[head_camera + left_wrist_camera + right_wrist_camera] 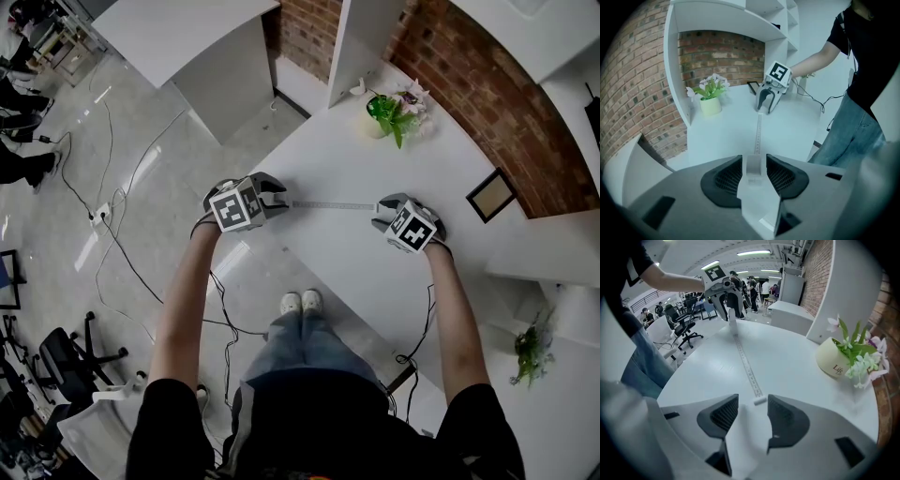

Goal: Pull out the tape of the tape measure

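The tape [333, 204] lies drawn out in a straight line across the white table [328, 150], from my left gripper [281, 200] to my right gripper [380, 211]. In the left gripper view the small white case [753, 168] sits between the pads of my left gripper [753, 164] with a gap on each side, and the tape [758, 136] runs away towards the right gripper [765, 107]. In the right gripper view the tape's end hook [760, 401] rests on the table just ahead of my right gripper [753, 411], which is open and touches nothing.
A cream pot of flowers [382, 117] stands at the table's far side by a brick wall. A small picture frame [491, 195] lies to the right. White shelving [717, 18] rises behind the pot. The table's near edge runs close to the person's feet [301, 302].
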